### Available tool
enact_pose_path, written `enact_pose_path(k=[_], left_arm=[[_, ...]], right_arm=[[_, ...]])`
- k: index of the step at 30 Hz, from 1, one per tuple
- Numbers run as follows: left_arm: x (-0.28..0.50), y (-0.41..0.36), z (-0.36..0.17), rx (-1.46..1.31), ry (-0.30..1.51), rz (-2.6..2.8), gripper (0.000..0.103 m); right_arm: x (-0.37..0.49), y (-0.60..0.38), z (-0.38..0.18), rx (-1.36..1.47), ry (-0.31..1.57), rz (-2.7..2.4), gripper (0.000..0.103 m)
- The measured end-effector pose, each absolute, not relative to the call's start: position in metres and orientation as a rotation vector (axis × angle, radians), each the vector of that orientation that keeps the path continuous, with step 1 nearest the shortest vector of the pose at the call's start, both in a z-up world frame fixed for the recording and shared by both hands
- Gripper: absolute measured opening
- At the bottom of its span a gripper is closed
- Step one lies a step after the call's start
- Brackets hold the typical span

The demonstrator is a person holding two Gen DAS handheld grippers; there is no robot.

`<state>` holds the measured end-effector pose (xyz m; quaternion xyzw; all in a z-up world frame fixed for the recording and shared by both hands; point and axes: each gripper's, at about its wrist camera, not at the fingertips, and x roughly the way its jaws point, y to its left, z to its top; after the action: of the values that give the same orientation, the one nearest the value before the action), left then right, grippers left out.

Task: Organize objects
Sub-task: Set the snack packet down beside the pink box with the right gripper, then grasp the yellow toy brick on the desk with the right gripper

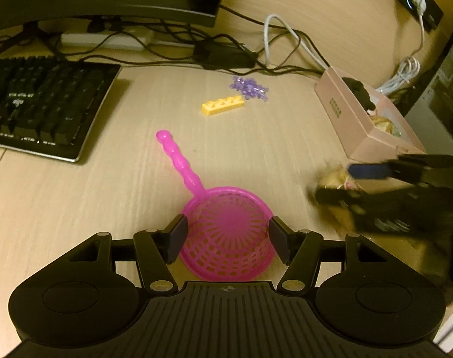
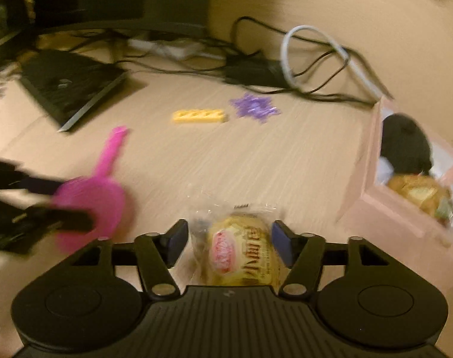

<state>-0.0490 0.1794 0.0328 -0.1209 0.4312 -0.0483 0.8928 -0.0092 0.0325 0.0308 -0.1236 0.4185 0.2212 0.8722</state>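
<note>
The strainer (image 1: 226,232) is bright pink with a slotted lattice; at its twelve o'clock lie a yellow brick (image 1: 222,105) and a purple snowflake piece (image 1: 249,88). The box (image 1: 360,119) is pale pink, the desk (image 1: 107,194) light woodgrain, the keyboard (image 1: 41,104) black.

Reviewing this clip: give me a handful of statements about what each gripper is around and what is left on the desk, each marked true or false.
1. The left gripper brackets the pink strainer bowl. True.
2. The right gripper straddles the yellow brick. False: a wrapped bread bun lies between its fingers; the yellow brick lies farther off.
3. The purple snowflake piece is inside the pink box. False: it lies on the desk, beside the brick.
4. The pink box already holds a black item. True.
</note>
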Motion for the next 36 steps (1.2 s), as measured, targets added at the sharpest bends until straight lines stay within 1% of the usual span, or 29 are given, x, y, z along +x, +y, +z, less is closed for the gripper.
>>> enact_pose_path(k=[1, 2, 6, 8, 12, 19, 21, 22, 23, 29, 36], left_arm=[[-0.049, 0.179, 0.033, -0.252, 0.896, -0.098, 0.065], [-0.050, 0.180, 0.033, -0.257, 0.896, -0.095, 0.065], [-0.054, 0.184, 0.033, -0.265, 0.899, -0.088, 0.065], [-0.056, 0.186, 0.034, -0.260, 0.901, -0.090, 0.065], [-0.061, 0.193, 0.034, -0.266, 0.899, -0.093, 0.065], [-0.064, 0.204, 0.033, -0.300, 0.889, -0.094, 0.065], [-0.063, 0.205, 0.033, -0.300, 0.888, -0.097, 0.065], [-0.063, 0.205, 0.033, -0.300, 0.890, -0.098, 0.066], [-0.064, 0.204, 0.033, -0.300, 0.892, -0.097, 0.066], [-0.061, 0.200, 0.032, -0.281, 0.903, -0.091, 0.067], [-0.061, 0.188, 0.031, -0.235, 0.891, -0.062, 0.067]], right_arm=[[-0.013, 0.030, 0.036, -0.239, 0.856, 0.476, 0.077], [-0.017, 0.029, 0.043, -0.227, 0.830, 0.482, 0.080], [0.004, 0.040, 0.063, -0.198, 0.745, 0.480, 0.083], [0.028, 0.050, 0.066, -0.175, 0.741, 0.476, 0.088], [0.087, 0.082, 0.056, -0.145, 0.830, 0.503, 0.088], [0.133, 0.144, 0.012, -0.297, 0.941, 0.503, 0.088], [0.134, 0.148, 0.005, -0.303, 0.941, 0.489, 0.083], [0.134, 0.147, 0.006, -0.288, 0.939, 0.493, 0.067], [0.133, 0.145, 0.008, -0.271, 0.943, 0.499, 0.063], [0.098, 0.113, 0.048, -0.213, 0.859, 0.531, 0.063], [0.027, 0.038, 0.086, -0.191, 0.755, 0.503, 0.063]])
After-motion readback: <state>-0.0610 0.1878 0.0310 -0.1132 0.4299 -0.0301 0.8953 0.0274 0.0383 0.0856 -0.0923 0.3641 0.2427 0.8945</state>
